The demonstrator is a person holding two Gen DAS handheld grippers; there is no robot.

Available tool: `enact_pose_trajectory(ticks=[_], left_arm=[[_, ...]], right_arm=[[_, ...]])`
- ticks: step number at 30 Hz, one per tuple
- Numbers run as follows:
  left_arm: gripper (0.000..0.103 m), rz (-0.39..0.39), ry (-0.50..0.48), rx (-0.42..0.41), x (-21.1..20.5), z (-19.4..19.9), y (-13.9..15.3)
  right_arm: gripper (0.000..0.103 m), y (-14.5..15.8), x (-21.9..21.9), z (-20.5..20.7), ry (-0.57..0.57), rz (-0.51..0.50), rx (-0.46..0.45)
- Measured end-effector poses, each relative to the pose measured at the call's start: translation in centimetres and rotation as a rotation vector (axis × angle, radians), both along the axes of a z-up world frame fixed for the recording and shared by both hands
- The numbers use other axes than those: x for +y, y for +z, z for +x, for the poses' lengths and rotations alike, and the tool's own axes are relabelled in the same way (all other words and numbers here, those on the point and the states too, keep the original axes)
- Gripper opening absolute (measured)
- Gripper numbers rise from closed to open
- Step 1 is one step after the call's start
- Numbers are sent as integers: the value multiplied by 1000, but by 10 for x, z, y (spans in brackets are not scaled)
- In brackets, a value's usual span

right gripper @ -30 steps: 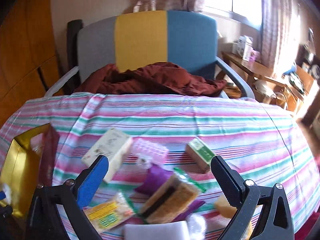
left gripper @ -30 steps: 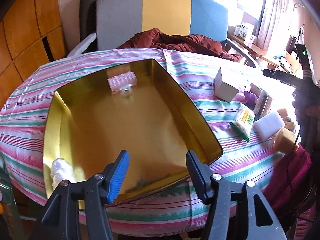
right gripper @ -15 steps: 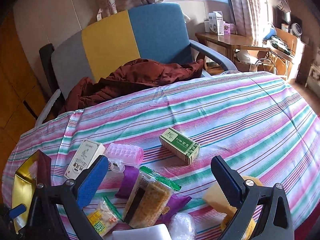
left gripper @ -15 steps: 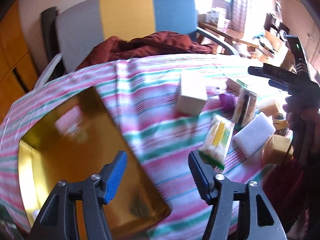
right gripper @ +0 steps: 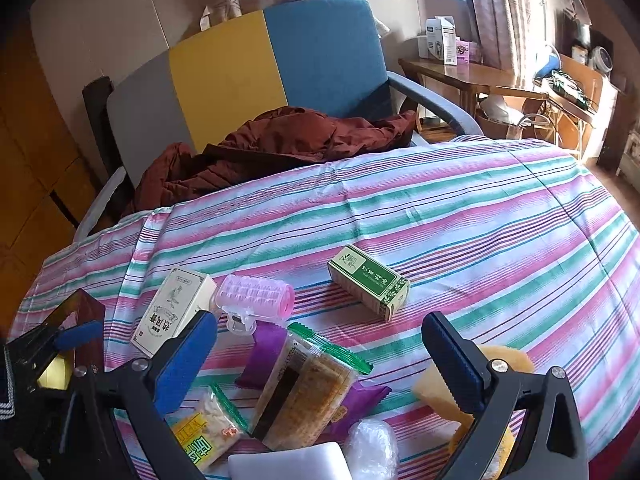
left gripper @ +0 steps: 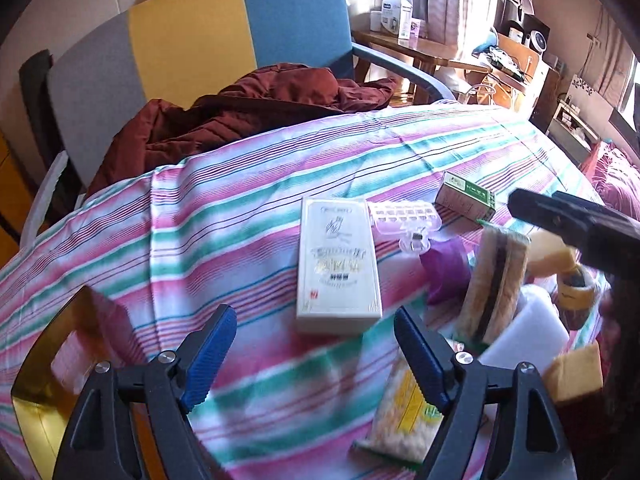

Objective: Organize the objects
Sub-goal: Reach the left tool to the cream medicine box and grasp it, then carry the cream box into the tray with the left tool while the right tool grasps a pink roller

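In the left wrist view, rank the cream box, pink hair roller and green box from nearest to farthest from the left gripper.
From the left gripper:
1. Cream box, straight ahead of the fingers.
2. Pink hair roller, beyond it, to the right.
3. Green box, farthest right.

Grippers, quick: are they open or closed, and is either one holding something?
Left gripper: open, holding nothing, aimed at the cream box.
Right gripper: open, holding nothing, above the snack packets.

Far tablecloth (right gripper: 460, 208) bare; near edge cluttered.
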State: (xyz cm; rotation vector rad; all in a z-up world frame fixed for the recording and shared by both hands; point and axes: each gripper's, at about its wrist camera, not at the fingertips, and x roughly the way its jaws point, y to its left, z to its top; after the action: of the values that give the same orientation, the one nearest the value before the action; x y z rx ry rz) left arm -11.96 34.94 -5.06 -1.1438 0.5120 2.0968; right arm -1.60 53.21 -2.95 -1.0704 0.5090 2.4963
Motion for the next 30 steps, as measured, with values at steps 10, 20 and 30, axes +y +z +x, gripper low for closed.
enact_pose_trajectory(ticks=[10,20,30], left_arm=[[70,-84,15,-59,37,-40,-39],[51,41,65,-82,-14,-22,-16],[51,147,112,-80,-71,8,21]], right_arm=[[103,-2,-7,-3,30,19,-19],[103,-5,-30,-30,129,-10,-77],[103,-49,-37,-115,152,-10,-305]])
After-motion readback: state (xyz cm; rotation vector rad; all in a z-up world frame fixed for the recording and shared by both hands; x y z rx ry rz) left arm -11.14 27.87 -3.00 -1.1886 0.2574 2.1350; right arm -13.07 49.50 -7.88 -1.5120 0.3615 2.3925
